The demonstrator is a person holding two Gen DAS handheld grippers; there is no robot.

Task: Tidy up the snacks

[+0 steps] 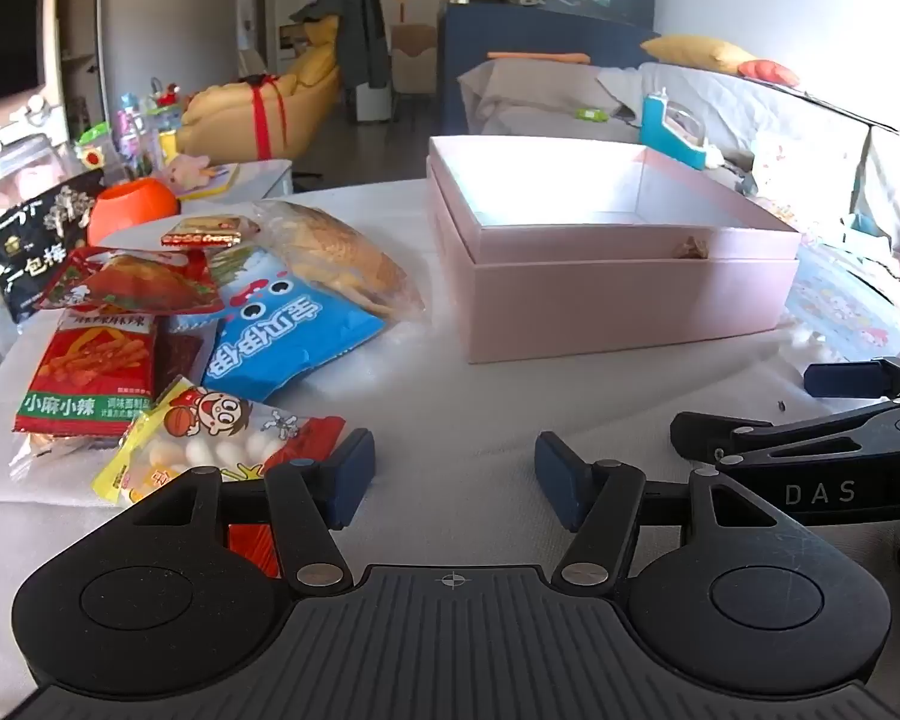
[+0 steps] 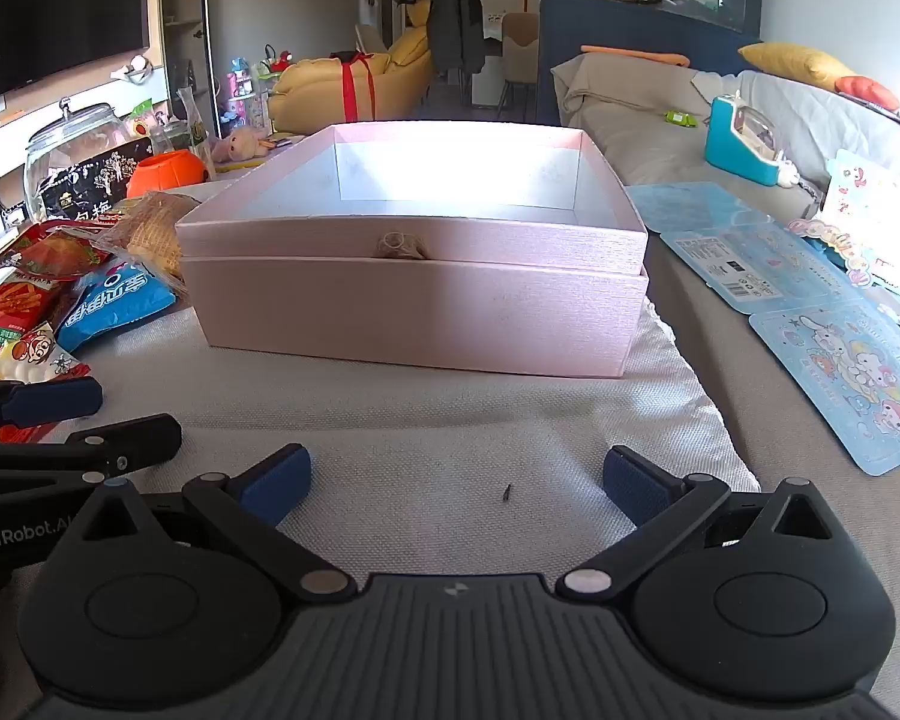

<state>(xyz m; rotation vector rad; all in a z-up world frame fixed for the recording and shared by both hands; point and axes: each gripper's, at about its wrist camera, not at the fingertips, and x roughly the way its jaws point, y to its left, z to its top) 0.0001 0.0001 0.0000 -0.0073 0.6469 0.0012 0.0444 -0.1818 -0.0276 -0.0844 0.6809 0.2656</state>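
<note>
A living room table [image 2: 450,438] covered in grey cloth holds an open pink box [image 2: 414,294]. Snack packets [image 1: 180,330] lie piled left of it. The left gripper [image 1: 453,480] and right gripper [image 2: 456,480] hover with jaws apart, empty.

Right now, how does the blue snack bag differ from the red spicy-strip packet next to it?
The blue snack bag looks puffy and lies beside the bread, nearer the pink box; the red spicy-strip packet looks flatter and lies further left. The blue snack bag shows a cartoon face with big eyes; the red spicy-strip packet shows orange strips and a green band. Both lie unopened on the white cloth, outside the box.
</note>
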